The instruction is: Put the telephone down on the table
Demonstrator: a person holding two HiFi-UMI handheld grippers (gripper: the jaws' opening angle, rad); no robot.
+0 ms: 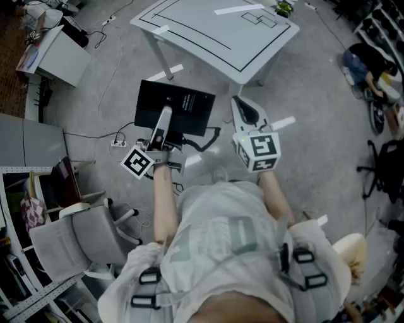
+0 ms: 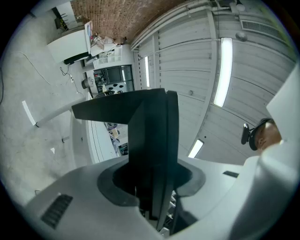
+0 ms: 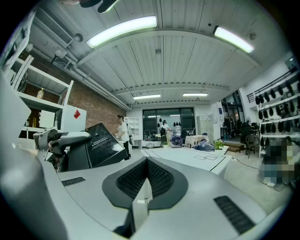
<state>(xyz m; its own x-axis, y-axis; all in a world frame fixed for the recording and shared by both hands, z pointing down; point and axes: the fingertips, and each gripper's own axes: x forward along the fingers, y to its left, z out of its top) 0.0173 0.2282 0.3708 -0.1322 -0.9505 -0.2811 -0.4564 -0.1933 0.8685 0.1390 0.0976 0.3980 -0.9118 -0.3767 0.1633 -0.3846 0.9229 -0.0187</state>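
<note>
The telephone [image 1: 175, 106] looks like a flat black slab with small white print. It hangs above the grey floor, short of the white table [image 1: 221, 38]. My left gripper [image 1: 165, 118] is shut on its near edge. In the left gripper view the black slab [image 2: 150, 131] stands upright between the pads, clamped on both sides by my left gripper [image 2: 152, 185]. My right gripper [image 1: 243, 108] is beside it on the right, apart from it, with the jaws together and nothing in them. The right gripper view shows my right gripper [image 3: 146, 180], the telephone [image 3: 101, 143] at left and the table [image 3: 187, 157] ahead.
The table carries black marked lines, tape strips and a small green thing [image 1: 283, 7] at its far corner. A power strip [image 1: 118, 144] and cables lie on the floor at left. A grey office chair [image 1: 76, 240] stands near left, a white cabinet [image 1: 60, 53] farther left.
</note>
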